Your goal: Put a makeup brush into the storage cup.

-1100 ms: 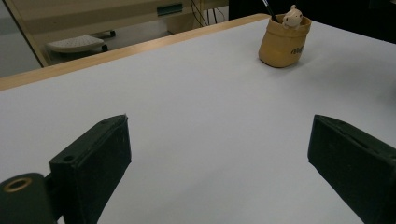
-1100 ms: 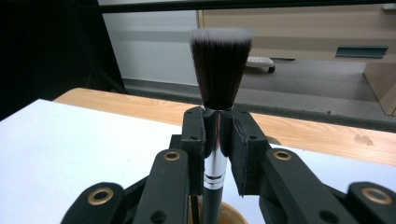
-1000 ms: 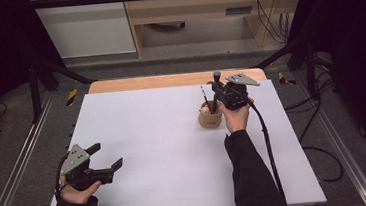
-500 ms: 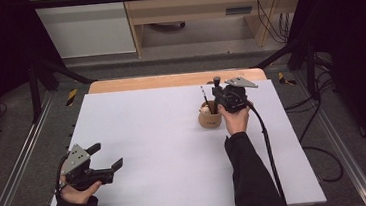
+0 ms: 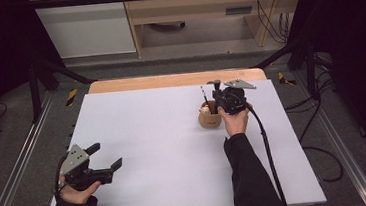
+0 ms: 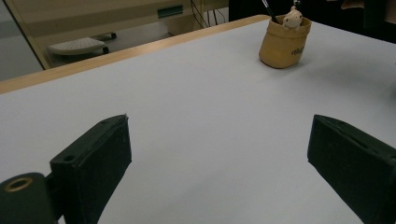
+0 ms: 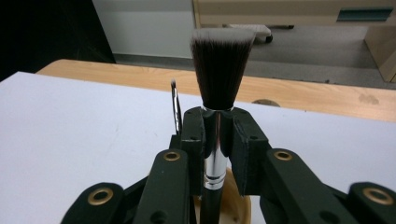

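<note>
With the right hand-held gripper [image 7: 217, 140] pinching the brush [image 7: 219, 70] above the cup [image 5: 209, 116], we next lower it straight in

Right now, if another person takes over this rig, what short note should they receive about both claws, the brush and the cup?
Right claw: shut on the makeup brush, gripping its metal ferrule. The brush stands upright, bristles up, directly above the tan cup.
Left claw: open, holding nothing, near the left front corner of the white table, far from the cup.
Cup: upright on the right far part of the table. It holds a thin dark brush and a small pale figure.
Done: the makeup brush is gripped over the cup.
Left: whether it goes in or comes out cannot be told; finish that move, then release.
</note>
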The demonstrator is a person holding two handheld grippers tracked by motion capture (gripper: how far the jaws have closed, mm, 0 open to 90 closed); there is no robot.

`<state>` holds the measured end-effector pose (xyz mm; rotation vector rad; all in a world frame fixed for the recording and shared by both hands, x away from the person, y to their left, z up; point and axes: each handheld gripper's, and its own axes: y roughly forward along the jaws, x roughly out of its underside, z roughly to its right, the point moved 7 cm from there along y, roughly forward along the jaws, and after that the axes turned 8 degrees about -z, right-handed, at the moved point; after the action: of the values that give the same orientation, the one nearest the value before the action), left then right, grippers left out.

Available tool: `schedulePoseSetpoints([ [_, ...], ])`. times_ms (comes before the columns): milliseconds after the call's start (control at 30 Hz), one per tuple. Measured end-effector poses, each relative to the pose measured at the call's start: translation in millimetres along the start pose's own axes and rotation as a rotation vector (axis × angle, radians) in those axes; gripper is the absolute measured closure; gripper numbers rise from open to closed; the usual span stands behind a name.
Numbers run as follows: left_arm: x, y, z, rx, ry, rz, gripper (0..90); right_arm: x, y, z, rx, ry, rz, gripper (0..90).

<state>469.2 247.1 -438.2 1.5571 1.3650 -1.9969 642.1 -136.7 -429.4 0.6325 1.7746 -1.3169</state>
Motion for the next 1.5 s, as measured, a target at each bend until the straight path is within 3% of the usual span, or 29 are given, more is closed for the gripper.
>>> schedulePoseSetpoints([
  [333,1.0,0.5,-0.8,-0.002,0.002,-0.004,5.8,7.6,-5.2,3.7,0.003,0.004,-0.029,72.9],
  [667,0.4,-0.4,-1.1,-0.003,0.001,0.001,5.8,1.9,-37.9,-9.9,-0.057,-0.031,0.022,62.4],
  [1067,0.6,-0.3,-1.0,-0.003,-0.001,0.0,5.8,12.6,-70.7,-23.1,-0.144,-0.068,0.045,43.5],
  [1500,0.6,0.5,0.4,-0.003,0.003,-0.009,5.3,30.6,-100.7,-23.9,-0.189,-0.101,0.058,22.1],
])
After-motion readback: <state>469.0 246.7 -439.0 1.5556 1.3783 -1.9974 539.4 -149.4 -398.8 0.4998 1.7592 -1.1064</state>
